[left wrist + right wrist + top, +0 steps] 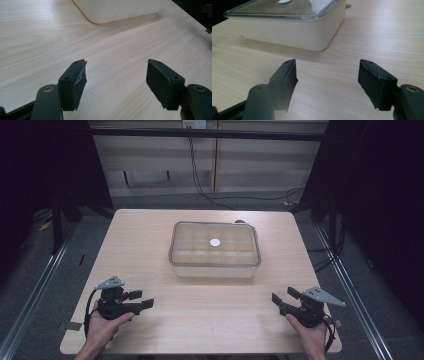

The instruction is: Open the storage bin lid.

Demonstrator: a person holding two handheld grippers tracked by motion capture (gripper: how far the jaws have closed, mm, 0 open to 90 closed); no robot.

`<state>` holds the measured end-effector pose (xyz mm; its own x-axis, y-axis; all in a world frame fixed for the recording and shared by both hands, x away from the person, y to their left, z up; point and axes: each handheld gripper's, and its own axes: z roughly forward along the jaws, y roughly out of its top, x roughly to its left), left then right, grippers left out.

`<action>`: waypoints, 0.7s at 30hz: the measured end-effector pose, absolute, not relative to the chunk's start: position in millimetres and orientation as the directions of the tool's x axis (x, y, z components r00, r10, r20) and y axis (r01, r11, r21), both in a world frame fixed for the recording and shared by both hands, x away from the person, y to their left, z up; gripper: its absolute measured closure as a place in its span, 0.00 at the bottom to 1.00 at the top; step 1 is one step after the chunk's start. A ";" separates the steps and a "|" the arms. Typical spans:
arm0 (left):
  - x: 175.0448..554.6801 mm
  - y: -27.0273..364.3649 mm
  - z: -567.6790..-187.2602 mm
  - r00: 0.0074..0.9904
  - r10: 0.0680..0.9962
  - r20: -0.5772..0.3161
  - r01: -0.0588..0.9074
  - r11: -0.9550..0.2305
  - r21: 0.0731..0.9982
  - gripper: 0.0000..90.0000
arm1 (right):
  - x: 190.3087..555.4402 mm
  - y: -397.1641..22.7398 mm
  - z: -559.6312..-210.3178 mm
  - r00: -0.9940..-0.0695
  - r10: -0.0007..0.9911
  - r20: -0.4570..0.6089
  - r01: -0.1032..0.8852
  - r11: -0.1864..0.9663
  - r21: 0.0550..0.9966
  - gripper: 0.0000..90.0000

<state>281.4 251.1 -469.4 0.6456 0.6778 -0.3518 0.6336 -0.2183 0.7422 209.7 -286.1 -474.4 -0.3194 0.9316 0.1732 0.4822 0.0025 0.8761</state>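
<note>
**Desk:** What sits at the centre?

**Photographer:** A shallow, rectangular storage box (215, 251) with a clear lid, on a pale wooden table (150, 245). Through the lid a grid of compartments can be made out, and a small white round piece (215, 242) rests at the middle of the lid. Whether anything lies in the compartments cannot be told.

**Desk:** And the tools?

**Photographer:** A person's hands come in from the near edge, each holding a black two-jaw gripper. The left gripper (142, 300) lies ahead of the left hand (102, 327), jaws pointing inward toward the right gripper (284, 299), which the right hand (314, 335) holds at the opposite near corner. Both carry a grey three-cornered plate on top.

**Desk:** Open or closed?

**Photographer:** Both stand wide apart and hold nothing. In the left gripper view the left gripper's jaws frame bare tabletop, with a corner of the box's cream wall well ahead and to the left of the gap. In the right gripper view the right gripper's jaws are just as wide, and the box lies ahead and to the left, its lid rim and rounded corner facing the tool.

**Desk:** Any contact?

**Photographer:** None. The box sits well apart from both grippers, beyond and between them.
</note>
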 end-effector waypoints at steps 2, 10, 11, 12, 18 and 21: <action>282.7 251.3 -469.6 0.647 0.680 -0.345 0.631 -0.224 0.742 0.35 | 211.8 -284.6 -475.9 -0.337 0.924 0.180 0.508 0.018 0.861 0.36; 285.3 247.8 -472.8 0.639 0.691 -0.339 0.643 -0.238 0.728 0.35 | 216.3 -284.1 -481.1 -0.362 0.904 0.229 0.569 0.019 0.822 0.34; 285.3 247.8 -472.8 0.639 0.691 -0.339 0.643 -0.238 0.728 0.35 | 216.3 -284.1 -481.1 -0.362 0.904 0.229 0.569 0.019 0.822 0.34; 285.4 247.1 -473.2 0.644 0.687 -0.336 0.642 -0.245 0.727 0.35 | 217.9 -283.8 -481.2 -0.366 0.899 0.241 0.577 0.016 0.817 0.34; 281.6 246.8 -471.5 0.651 0.690 -0.317 0.628 -0.255 0.736 0.35 | 219.5 -282.1 -478.5 -0.384 0.881 0.275 0.608 0.017 0.794 0.36; 281.2 246.9 -470.9 0.651 0.691 -0.313 0.625 -0.255 0.738 0.35 | 219.1 -281.9 -476.8 -0.389 0.876 0.285 0.607 0.011 0.794 0.38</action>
<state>281.2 246.9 -470.9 0.6514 0.6911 -0.3133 0.6250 -0.2546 0.7379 219.1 -281.9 -476.8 -0.3889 0.8763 0.2846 0.6072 0.0115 0.7944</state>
